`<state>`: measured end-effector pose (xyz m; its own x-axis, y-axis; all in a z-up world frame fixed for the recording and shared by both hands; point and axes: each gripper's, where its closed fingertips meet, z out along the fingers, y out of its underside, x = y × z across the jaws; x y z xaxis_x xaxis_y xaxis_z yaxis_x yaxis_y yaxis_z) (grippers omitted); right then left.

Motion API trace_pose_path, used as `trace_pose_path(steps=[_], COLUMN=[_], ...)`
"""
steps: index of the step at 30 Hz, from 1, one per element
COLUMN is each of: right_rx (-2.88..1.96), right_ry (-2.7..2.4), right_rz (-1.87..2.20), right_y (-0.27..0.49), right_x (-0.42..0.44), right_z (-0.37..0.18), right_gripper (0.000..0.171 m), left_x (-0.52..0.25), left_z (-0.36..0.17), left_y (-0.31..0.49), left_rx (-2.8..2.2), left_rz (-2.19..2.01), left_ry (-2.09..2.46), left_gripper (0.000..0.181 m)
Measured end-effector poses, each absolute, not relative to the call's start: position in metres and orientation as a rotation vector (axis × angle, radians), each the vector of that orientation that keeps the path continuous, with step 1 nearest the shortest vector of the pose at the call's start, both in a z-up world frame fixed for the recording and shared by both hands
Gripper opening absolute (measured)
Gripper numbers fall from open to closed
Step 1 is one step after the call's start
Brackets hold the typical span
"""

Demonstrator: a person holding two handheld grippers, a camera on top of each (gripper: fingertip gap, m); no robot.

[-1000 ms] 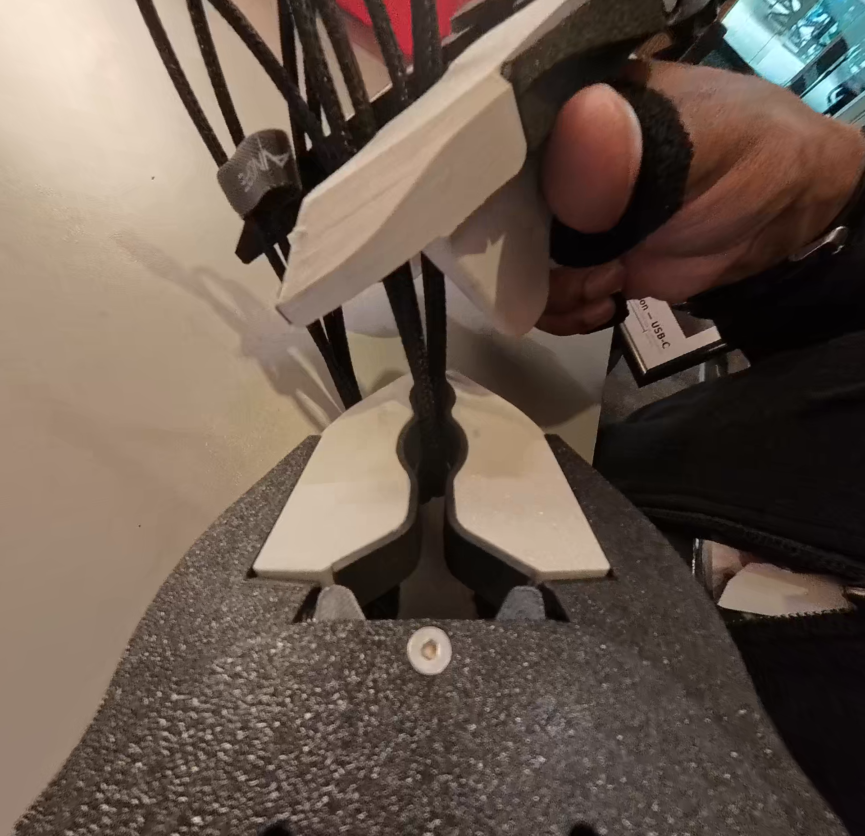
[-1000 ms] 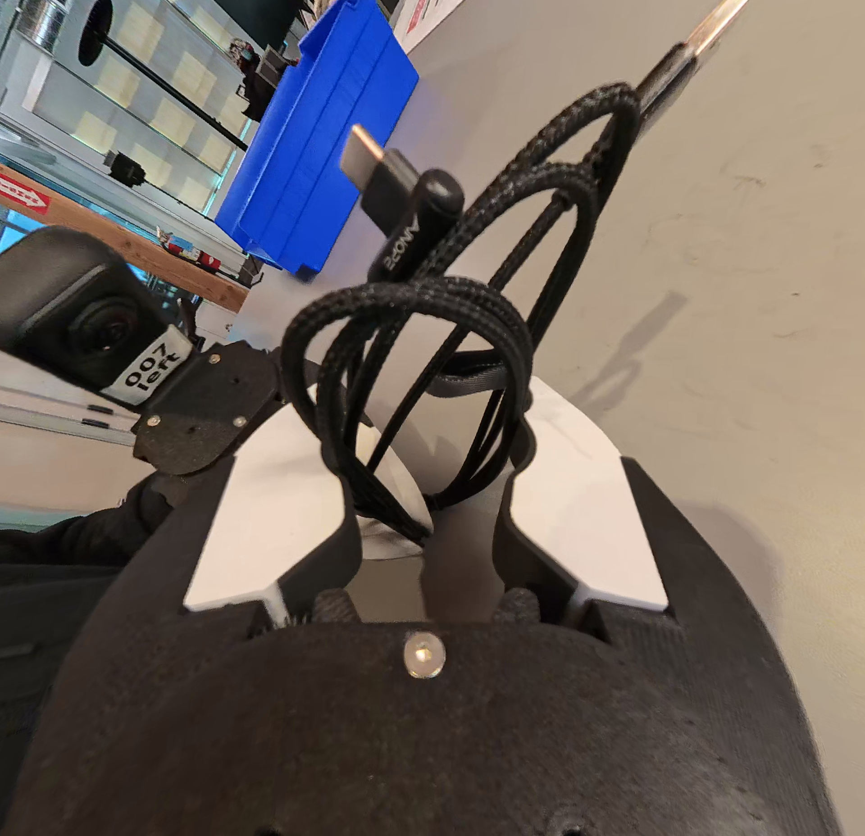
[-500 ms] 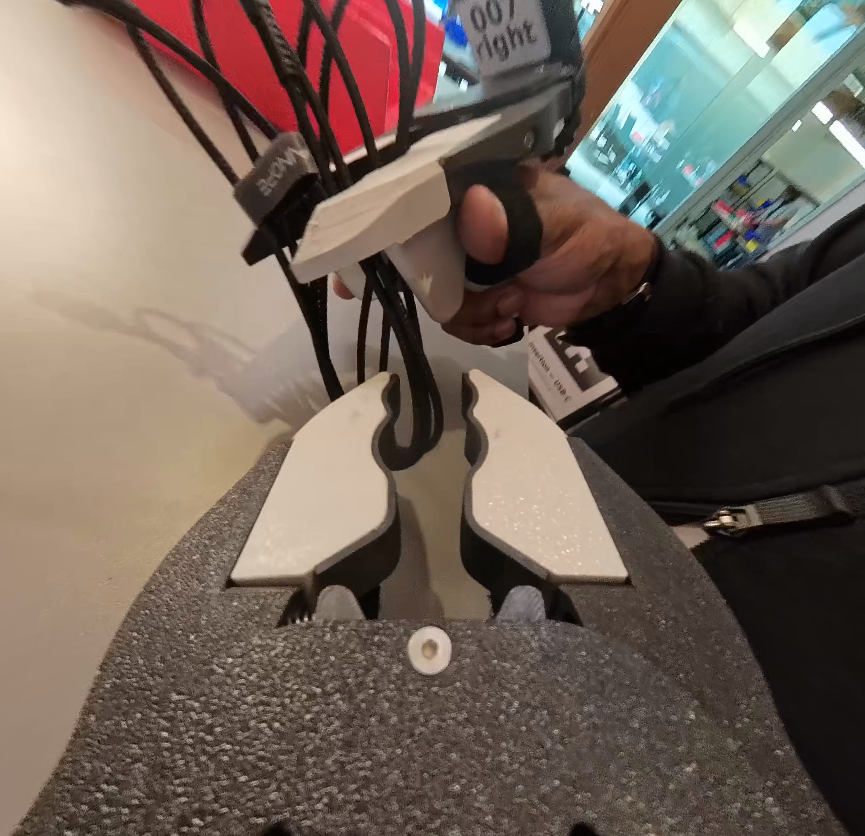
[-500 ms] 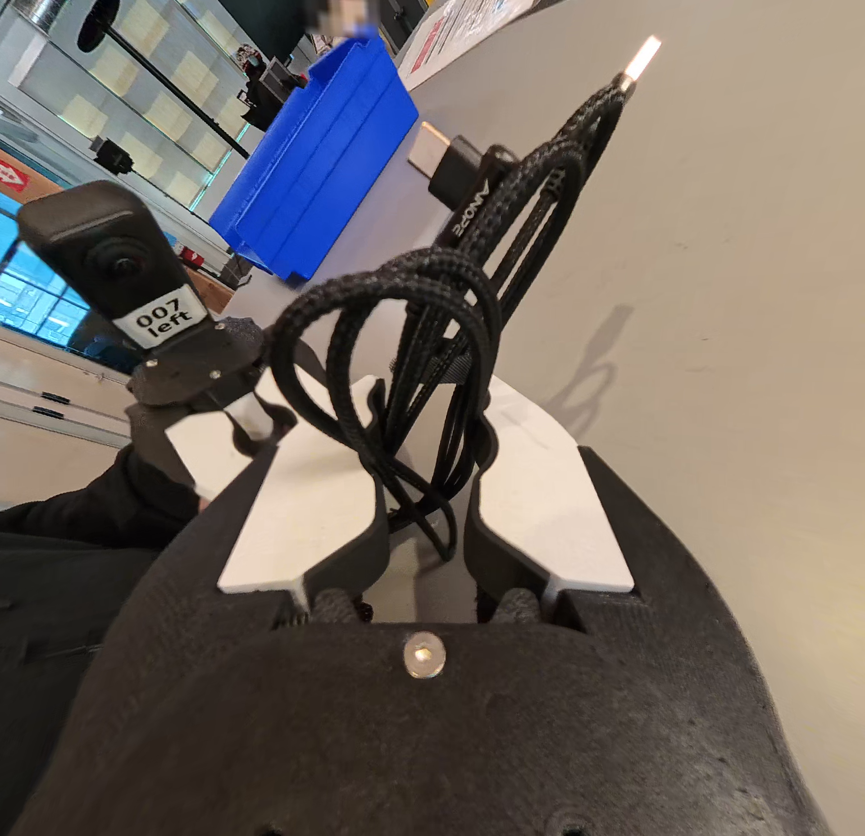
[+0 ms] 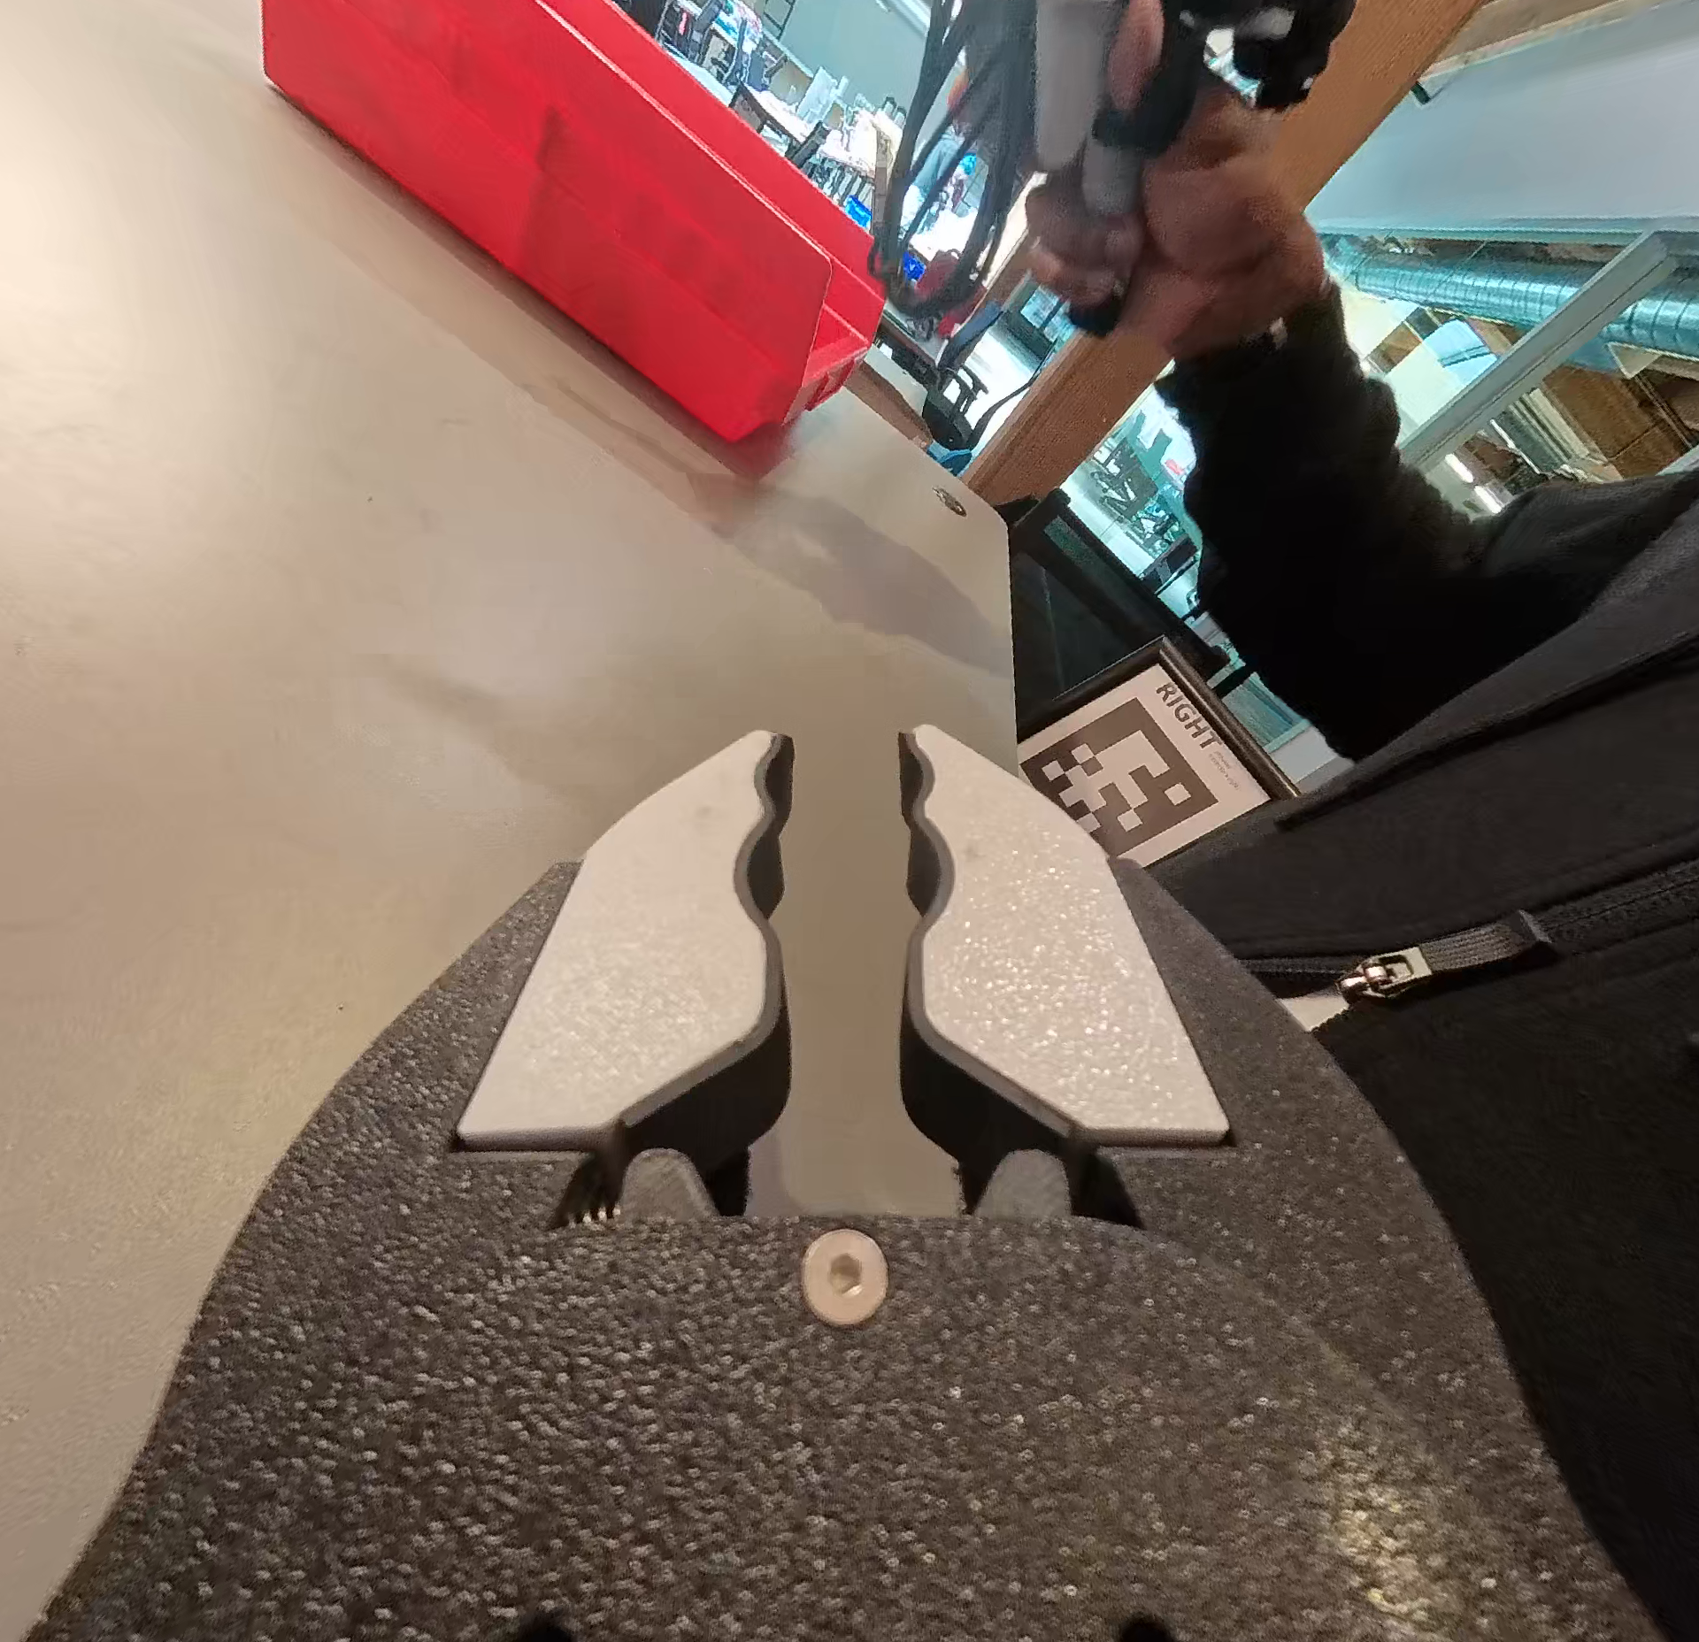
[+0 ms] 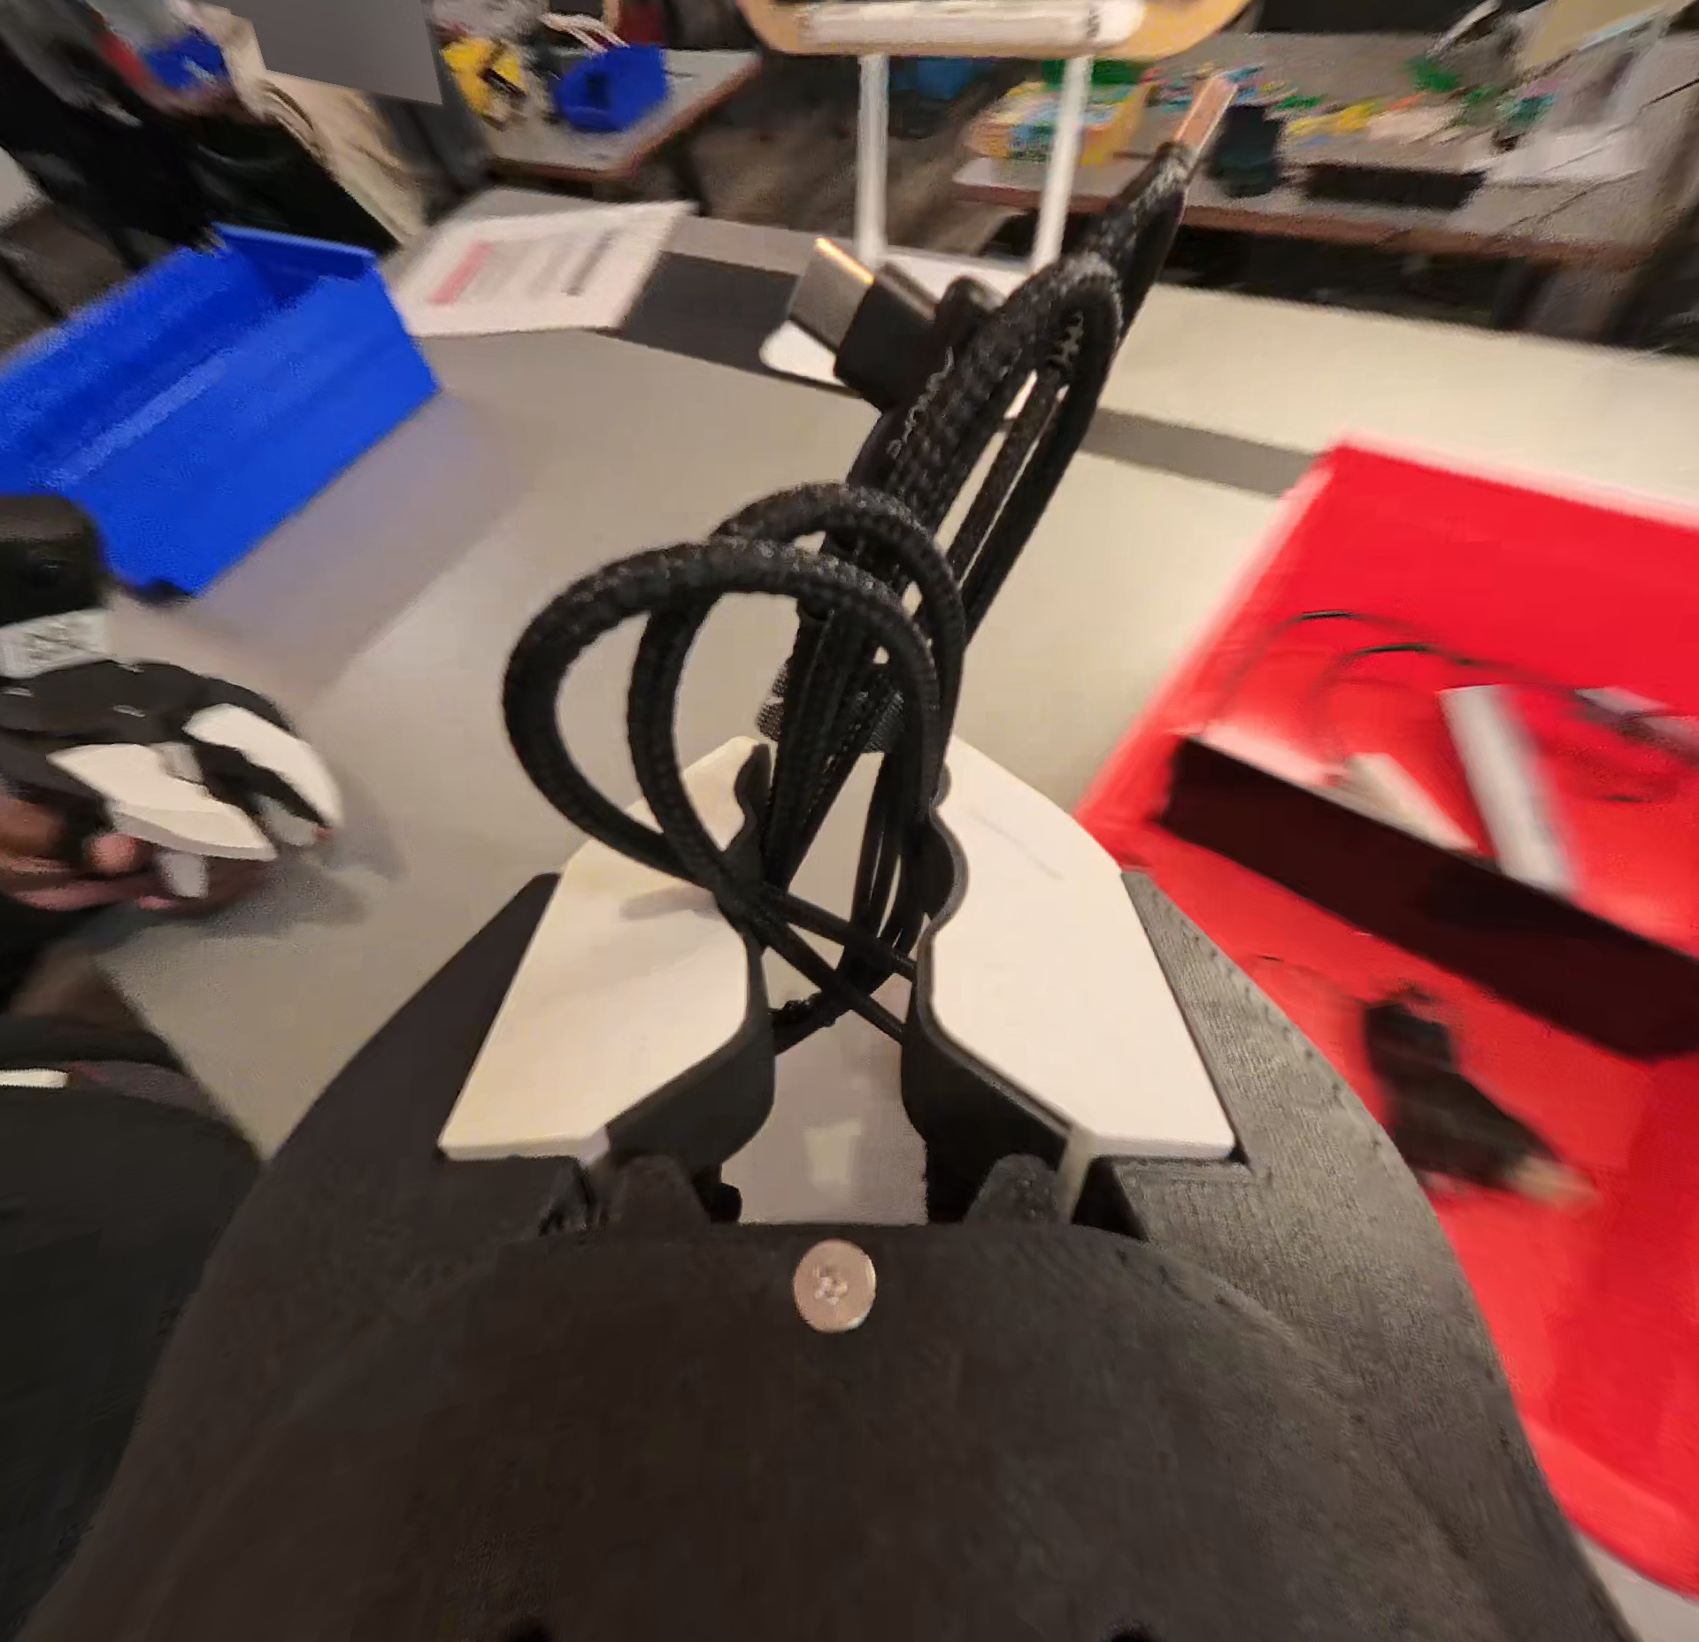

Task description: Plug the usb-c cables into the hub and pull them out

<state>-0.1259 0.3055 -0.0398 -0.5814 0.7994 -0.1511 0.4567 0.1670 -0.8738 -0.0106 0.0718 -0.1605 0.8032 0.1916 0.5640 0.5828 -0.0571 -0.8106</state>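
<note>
Hovering low over the pale grey tabletop (image 5: 322,679), the left gripper (image 5: 844,752) points toward twelve o'clock with its textured grey fingers (image 5: 644,973) narrowly parted around nothing. Up at one o'clock from it, the right gripper (image 6: 846,826) is raised well clear of the table, its white fingers clamped on the bundled black braided usb-c cables (image 6: 827,679). Their long axis runs up and away from the jaws, one plug (image 6: 832,297) jutting toward ten o'clock. At three o'clock lies the open red plastic bin (image 6: 1379,679), nearest the right hand; a blurred silvery bar inside may be the hub, though I cannot tell.
</note>
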Motion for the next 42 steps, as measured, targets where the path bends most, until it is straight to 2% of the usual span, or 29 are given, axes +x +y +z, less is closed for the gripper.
trace_pose_path(steps=[3,5,13,18,20,25,27,33,38,42], right_rx=[-1.021,-0.841,-0.359,-0.117,-0.100,-0.265,-0.341,-0.523,-0.582,-0.622], right_ry=[-2.166,-2.269,-2.662,-2.803,-2.849,-2.910,-2.910,-2.825,-2.780,-2.648], right_rz=[1.098,0.875,0.084,-0.091,-0.116,0.019,0.136,0.496,0.571,0.632], right_y=[0.364,0.391,0.452,0.447,0.445,0.440,0.439,0.435,0.434,0.430], right_x=[-0.143,-0.154,-0.175,-0.169,-0.168,-0.170,-0.170,-0.168,-0.162,-0.153], right_z=[-0.025,-0.038,-0.162,-0.200,-0.211,-0.214,-0.207,-0.181,-0.176,-0.151], right_gripper=[0.030,0.029,0.026,0.021,0.026,0.059,0.067,0.067,0.073,0.072], left_x=[-0.010,-0.009,-0.013,-0.019,-0.020,-0.022,-0.023,-0.025,-0.027,-0.030], left_z=[-0.162,-0.163,-0.165,-0.163,-0.163,-0.164,-0.165,-0.169,-0.173,-0.172], left_y=[0.073,0.074,0.074,0.070,0.069,0.068,0.068,0.071,0.076,0.074], left_rx=[-1.639,-1.645,-1.647,-1.614,-1.607,-1.608,-1.609,-1.628,-1.662,-1.645], left_rz=[-0.364,-0.376,-0.349,-0.322,-0.314,-0.303,-0.305,-0.338,-0.358,-0.338], left_ry=[-0.620,-0.620,-0.648,-0.681,-0.690,-0.707,-0.713,-0.729,-0.730,-0.742], left_gripper=[0.023,0.023,0.022,0.022,0.022,0.022,0.022,0.022,0.022,0.022])
